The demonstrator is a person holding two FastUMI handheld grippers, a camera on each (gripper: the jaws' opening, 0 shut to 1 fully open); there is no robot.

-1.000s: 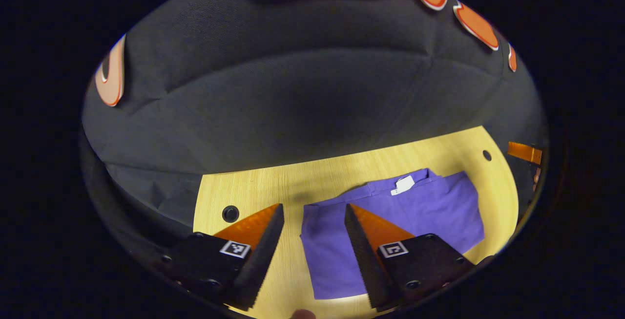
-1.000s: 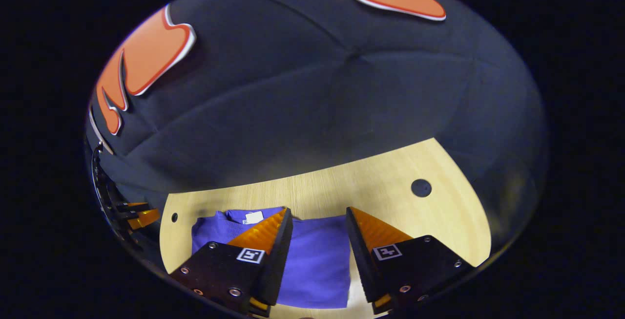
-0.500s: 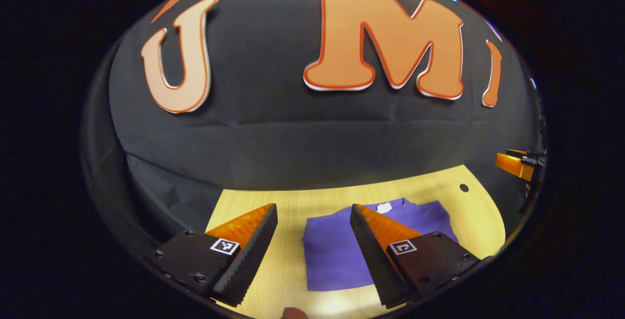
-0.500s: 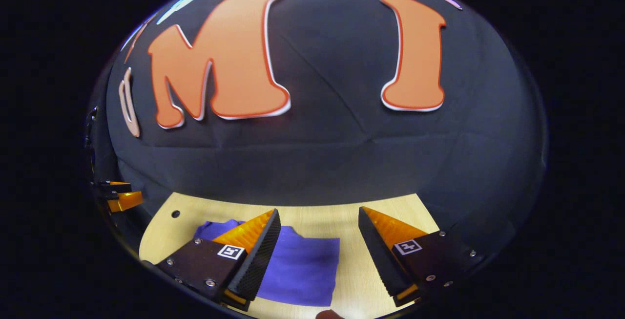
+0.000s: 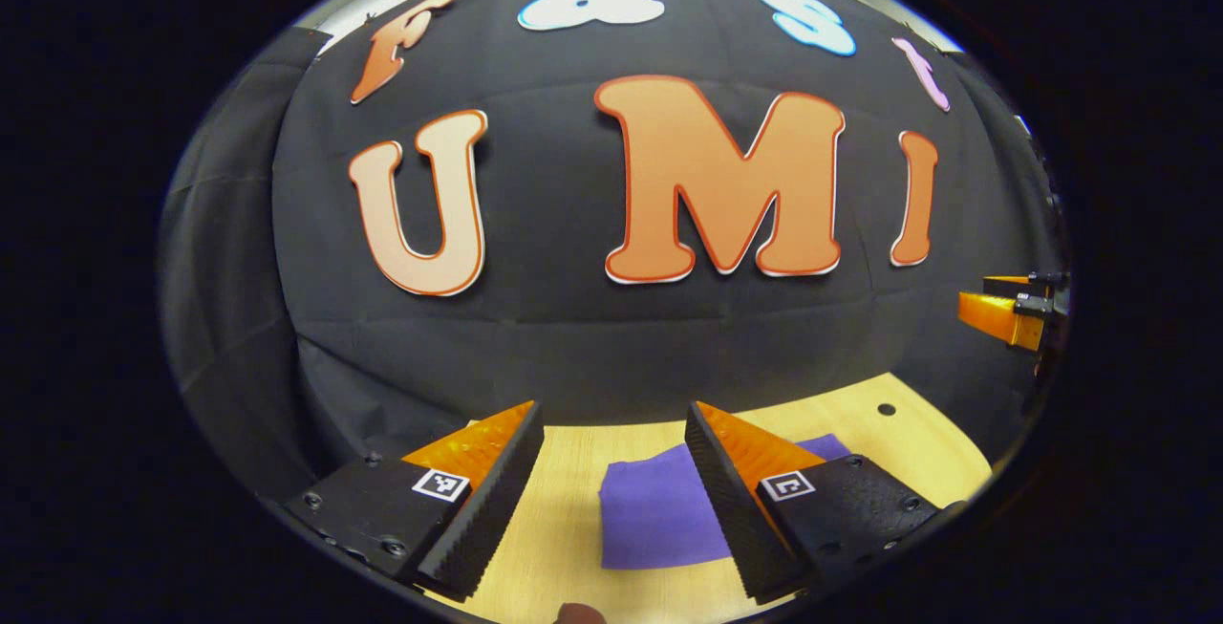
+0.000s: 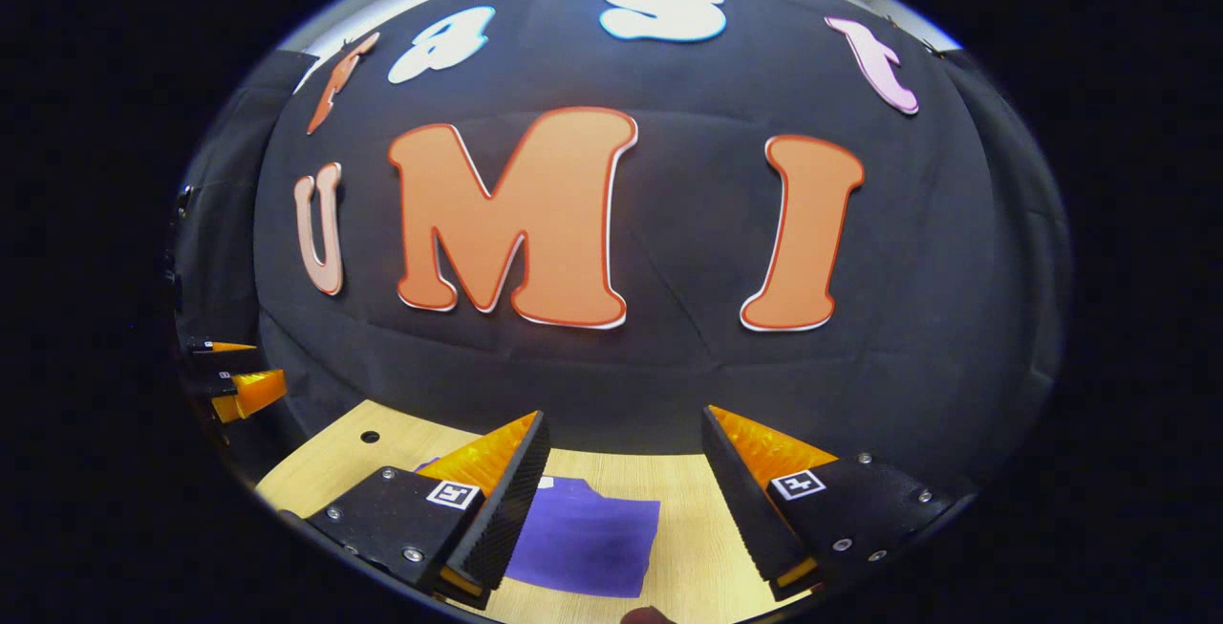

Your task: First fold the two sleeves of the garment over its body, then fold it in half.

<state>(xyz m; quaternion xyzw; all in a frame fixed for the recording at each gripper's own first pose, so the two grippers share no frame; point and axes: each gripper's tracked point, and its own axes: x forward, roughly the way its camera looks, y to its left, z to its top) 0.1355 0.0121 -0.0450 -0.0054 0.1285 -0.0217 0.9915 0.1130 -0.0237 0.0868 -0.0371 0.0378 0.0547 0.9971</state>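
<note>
A purple garment [image 5: 654,509] lies folded into a compact rectangle on the light wooden table [image 5: 564,528]. It also shows in the right gripper view as a purple garment [image 6: 588,538] low between the fingers. My left gripper [image 5: 611,471] stands open above the table, nothing between its fingers, with the garment below and slightly right. My right gripper [image 6: 621,481] is open too, raised off the table, the garment under its left finger. The right gripper [image 5: 1003,313] shows at the far right edge of the left gripper view; the left gripper [image 6: 239,385] shows at the far left edge of the right gripper view.
Small dark holes [image 5: 887,409] [image 6: 369,436] mark the tabletop near its far corners. The black cloth wall [image 5: 573,347] rises right behind the table's far edge. Bare wood [image 6: 697,548] lies to the right of the garment.
Both grippers have lifted and tilted upward away from the garment, so more wall and less table appear. The folded garment has stayed in place. Both stayed open.
</note>
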